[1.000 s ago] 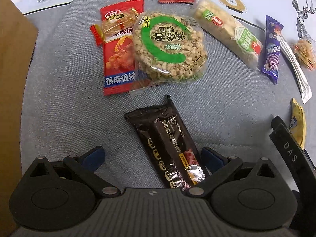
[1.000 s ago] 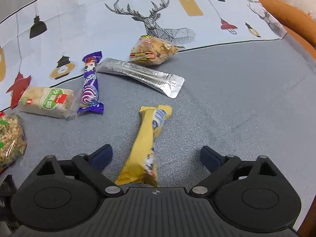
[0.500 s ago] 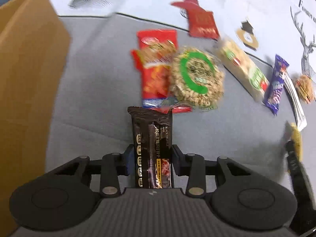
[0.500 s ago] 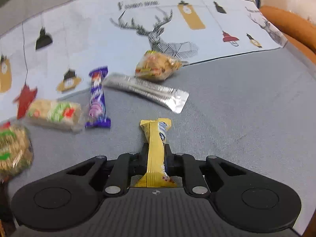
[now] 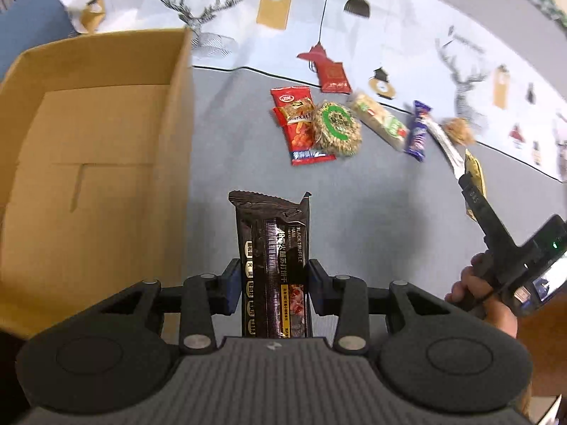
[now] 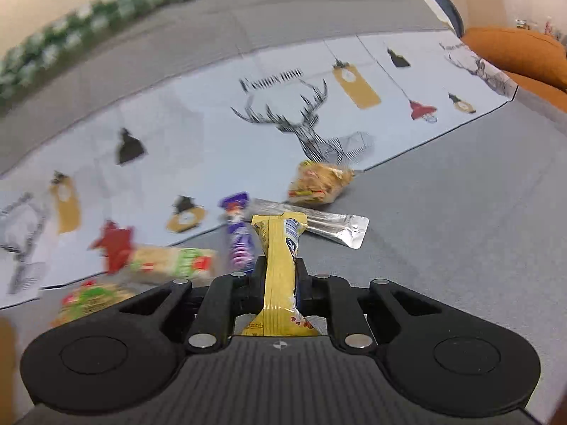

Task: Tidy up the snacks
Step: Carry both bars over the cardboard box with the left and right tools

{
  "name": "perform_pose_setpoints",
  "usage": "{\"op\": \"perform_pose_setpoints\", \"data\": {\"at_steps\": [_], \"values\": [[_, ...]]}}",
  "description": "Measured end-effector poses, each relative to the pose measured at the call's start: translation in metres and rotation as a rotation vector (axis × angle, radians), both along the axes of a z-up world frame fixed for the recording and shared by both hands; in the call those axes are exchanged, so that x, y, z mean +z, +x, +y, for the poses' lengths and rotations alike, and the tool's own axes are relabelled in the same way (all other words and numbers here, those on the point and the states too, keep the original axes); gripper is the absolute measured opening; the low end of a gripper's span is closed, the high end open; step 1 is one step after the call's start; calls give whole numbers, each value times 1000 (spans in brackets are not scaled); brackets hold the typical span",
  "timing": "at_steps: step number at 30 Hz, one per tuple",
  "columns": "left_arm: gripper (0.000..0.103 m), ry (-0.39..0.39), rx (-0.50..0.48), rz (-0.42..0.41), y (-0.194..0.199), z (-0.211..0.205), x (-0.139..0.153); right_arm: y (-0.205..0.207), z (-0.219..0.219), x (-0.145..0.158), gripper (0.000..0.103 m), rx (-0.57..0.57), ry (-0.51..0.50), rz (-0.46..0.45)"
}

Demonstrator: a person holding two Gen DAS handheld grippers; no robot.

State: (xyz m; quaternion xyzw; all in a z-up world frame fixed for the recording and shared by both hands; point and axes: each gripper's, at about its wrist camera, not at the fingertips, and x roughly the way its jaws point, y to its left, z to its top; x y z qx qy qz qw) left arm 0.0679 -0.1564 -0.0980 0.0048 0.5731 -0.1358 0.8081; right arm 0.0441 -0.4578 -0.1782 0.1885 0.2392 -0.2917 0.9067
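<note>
My left gripper (image 5: 273, 285) is shut on a black truffle-ham snack bar (image 5: 271, 248) and holds it above the grey cloth, just right of an open cardboard box (image 5: 88, 163). My right gripper (image 6: 280, 276) is shut on a yellow snack bar (image 6: 280, 265) and holds it lifted; it also shows at the right edge of the left wrist view (image 5: 475, 191). On the cloth lie a red packet (image 5: 301, 131), a round green-labelled puffed cake (image 5: 336, 129), a rice bar (image 5: 381, 122), a purple bar (image 5: 418, 131), a silver sachet (image 6: 319, 221) and a small cracker pack (image 6: 319, 182).
A white printed cloth with deer and lamp drawings (image 6: 312, 120) covers the far part of the surface. A small red packet (image 5: 333, 78) lies on it. An orange cushion (image 6: 514, 53) sits at the far right. The box floor shows bare cardboard.
Both grippers have closed on their bars and lifted them well above the cloth. The left gripper has swung left, so the box interior has come into view.
</note>
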Motion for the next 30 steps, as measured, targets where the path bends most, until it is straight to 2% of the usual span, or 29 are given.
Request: {"op": "perform_pose_setpoints", "data": {"at_steps": [4, 6, 9, 13, 16, 22, 26, 30], "values": [[43, -5, 2, -66, -38, 44, 24, -62, 43, 47, 14, 50, -21, -63], [43, -34, 18, -63, -55, 69, 32, -100, 72, 65, 14, 101, -13, -88], [43, -76, 37, -82, -80, 107, 41, -147, 123, 89, 14, 210, -44, -91], [43, -67, 46, -177, -120, 153, 50, -191, 188, 109, 14, 348, -66, -83], [43, -54, 57, -235, -148, 182, 50, -210, 235, 122, 14, 462, -58, -85], [43, -112, 122, -299, -179, 227, 58, -226, 315, 143, 14, 677, -184, -73], [43, -143, 136, -324, -186, 240, 63, -232, 338, 156, 14, 731, -247, -78], [43, -163, 118, -327, -187, 242, 64, -236, 341, 162, 14, 727, -276, -76]]}}
